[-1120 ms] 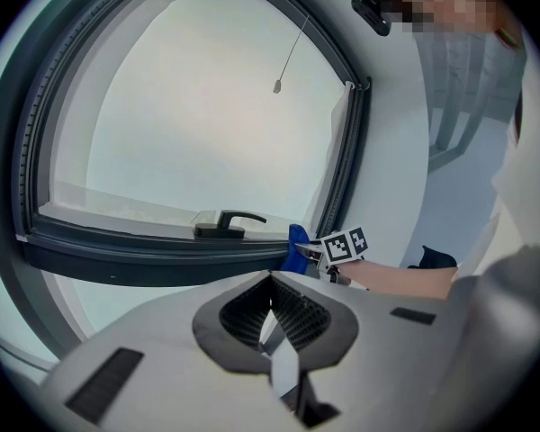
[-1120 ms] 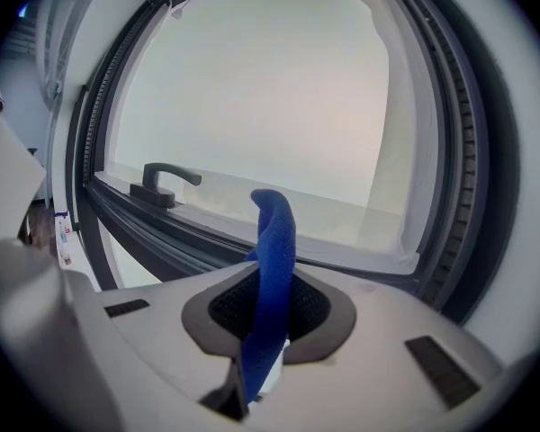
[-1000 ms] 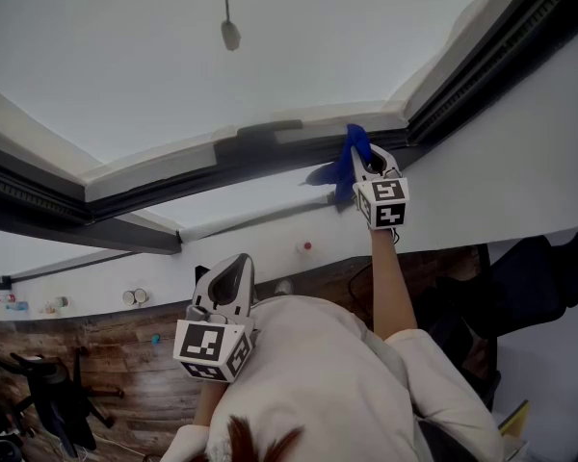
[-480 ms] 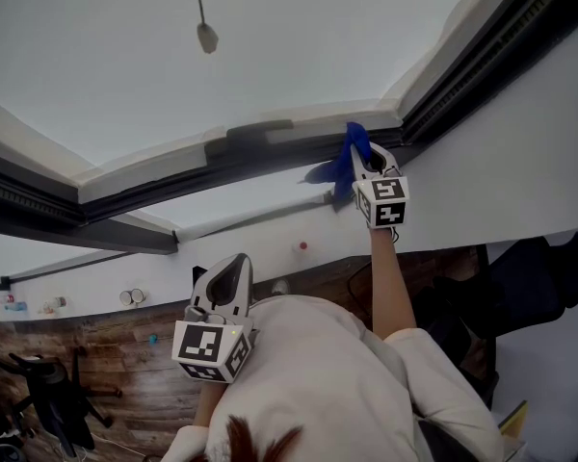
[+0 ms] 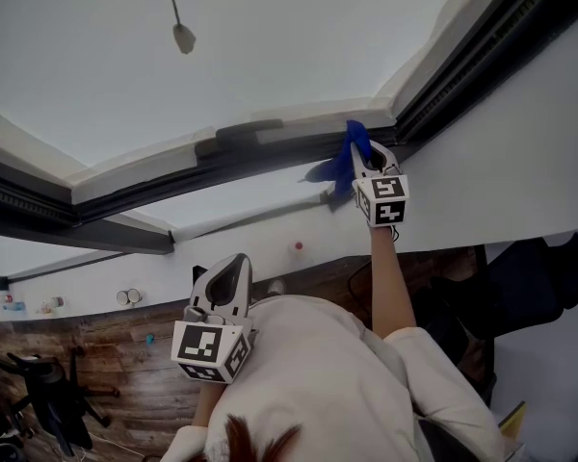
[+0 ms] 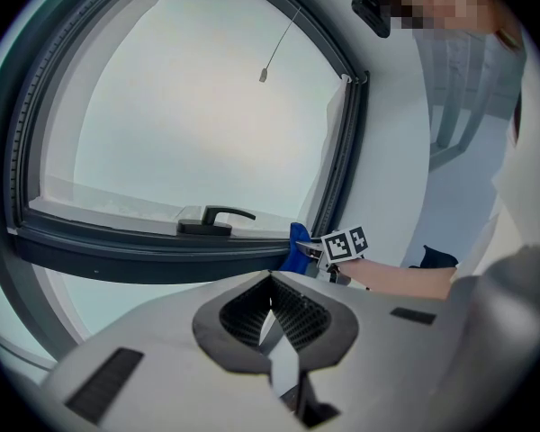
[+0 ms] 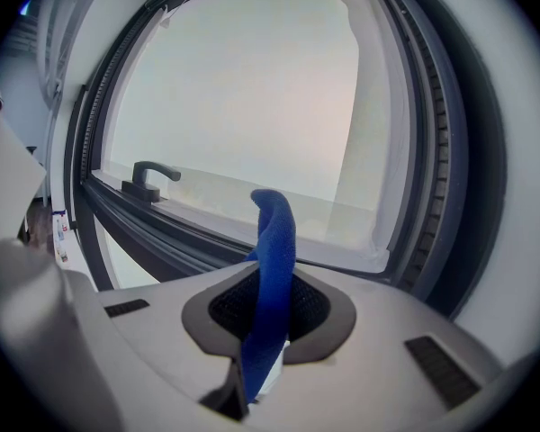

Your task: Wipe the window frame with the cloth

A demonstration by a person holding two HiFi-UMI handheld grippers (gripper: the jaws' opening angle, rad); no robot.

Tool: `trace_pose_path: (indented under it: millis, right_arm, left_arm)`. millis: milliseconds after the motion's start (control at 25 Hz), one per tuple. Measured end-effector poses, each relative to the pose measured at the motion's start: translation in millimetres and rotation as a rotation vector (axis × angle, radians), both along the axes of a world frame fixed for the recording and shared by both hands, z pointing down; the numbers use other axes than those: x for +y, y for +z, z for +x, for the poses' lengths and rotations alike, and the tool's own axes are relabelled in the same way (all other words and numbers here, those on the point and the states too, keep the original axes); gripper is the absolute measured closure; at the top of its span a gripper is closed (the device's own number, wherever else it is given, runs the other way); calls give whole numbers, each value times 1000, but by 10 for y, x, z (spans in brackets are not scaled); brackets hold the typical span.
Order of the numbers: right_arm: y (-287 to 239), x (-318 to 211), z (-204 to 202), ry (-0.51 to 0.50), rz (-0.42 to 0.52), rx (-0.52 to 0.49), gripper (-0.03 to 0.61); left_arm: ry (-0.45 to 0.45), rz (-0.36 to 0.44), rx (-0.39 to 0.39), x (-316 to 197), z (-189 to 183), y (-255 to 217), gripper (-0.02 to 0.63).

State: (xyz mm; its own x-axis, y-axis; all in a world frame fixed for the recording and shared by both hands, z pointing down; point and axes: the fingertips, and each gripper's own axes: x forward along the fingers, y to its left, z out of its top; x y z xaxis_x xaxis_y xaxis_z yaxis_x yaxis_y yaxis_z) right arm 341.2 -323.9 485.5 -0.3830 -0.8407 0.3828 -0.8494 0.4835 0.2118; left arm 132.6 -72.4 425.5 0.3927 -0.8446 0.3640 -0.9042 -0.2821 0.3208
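A blue cloth [image 5: 351,154] is pressed against the dark window frame [image 5: 241,165] near its right corner. My right gripper [image 5: 367,165] is shut on the cloth, arm stretched out to it. In the right gripper view the cloth [image 7: 274,259] rises from between the jaws of the right gripper [image 7: 266,336] toward the lower frame rail [image 7: 175,235]. My left gripper [image 5: 227,285] hangs lower, close to the person's chest, away from the frame. Its jaws are shut on nothing, as the left gripper [image 6: 272,320] shows in its own view, where the cloth [image 6: 297,250] lies ahead.
A window handle [image 6: 214,218] sits on the lower rail, left of the cloth. A pull cord with a bob [image 5: 182,37] hangs in front of the glass. A dark chair [image 5: 539,277] stands at right and a swivel chair [image 5: 48,393] at lower left on wooden floor.
The head view has drifted a little, so the cord and frame sit further left. The right gripper and cloth stay at the same spot on the frame; the left gripper barely moved.
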Motion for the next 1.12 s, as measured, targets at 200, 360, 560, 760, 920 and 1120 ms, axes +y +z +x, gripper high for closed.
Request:
trace_pose_path:
  millis: [200, 360, 560, 760, 920, 1120]
  right_arm:
    - [-3, -34, 82, 6, 1, 1, 534]
    - [-7, -52, 153, 15, 4, -5, 534]
    - [-12, -75, 225, 28, 6, -3, 534]
    - [-6, -104, 305, 44, 5, -3, 534]
    - [-10, -124, 384, 61, 7, -3, 534]
    - [-4, -156, 476, 90, 12, -13, 534]
  left_arm:
    - [10, -2, -1, -30, 73, 3, 606]
    - [11, -3, -6, -48, 100, 2, 606]
    - [11, -3, -9, -77, 110, -2, 606]
    - [16, 0, -8, -109, 130, -4, 604]
    - [16, -1, -8, -116, 131, -3, 606]
    - [11, -5, -10, -122, 106, 9, 604]
